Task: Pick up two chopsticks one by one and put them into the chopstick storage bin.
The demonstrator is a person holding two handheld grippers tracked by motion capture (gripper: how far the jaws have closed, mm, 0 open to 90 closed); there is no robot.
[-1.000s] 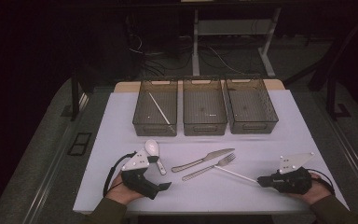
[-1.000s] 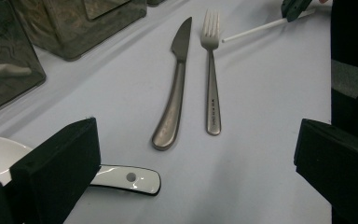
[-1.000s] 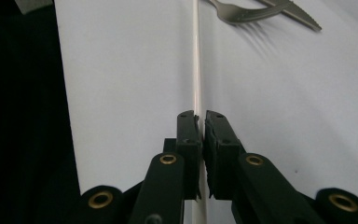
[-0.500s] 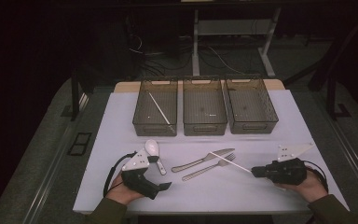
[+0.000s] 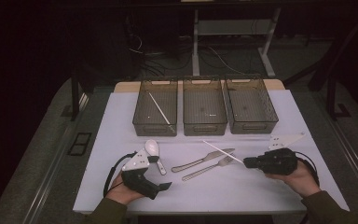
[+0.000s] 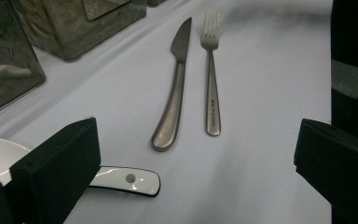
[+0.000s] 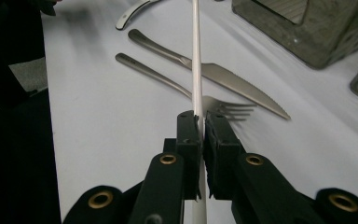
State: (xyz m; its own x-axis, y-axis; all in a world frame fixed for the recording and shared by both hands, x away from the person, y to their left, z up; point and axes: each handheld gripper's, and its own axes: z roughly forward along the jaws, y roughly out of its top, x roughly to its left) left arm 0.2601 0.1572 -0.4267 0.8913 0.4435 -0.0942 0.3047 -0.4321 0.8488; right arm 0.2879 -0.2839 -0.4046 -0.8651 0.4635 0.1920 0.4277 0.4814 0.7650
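While your right gripper (image 7: 199, 122) clamps tight on the white chopstick (image 7: 196, 56), that stick hangs above the fork (image 5: 208, 167), its tip pointing toward the middle bin (image 5: 204, 105). The knife (image 5: 200, 161) lies just beside the fork, and your left gripper (image 5: 156, 186) sits near the fork with jaws wide apart, holding nothing, the white spoon (image 5: 153, 151) just behind it.

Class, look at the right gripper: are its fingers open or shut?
Shut. In the right gripper view the right gripper has both fingers pressed against a thin white chopstick, which sticks out ahead above the fork.
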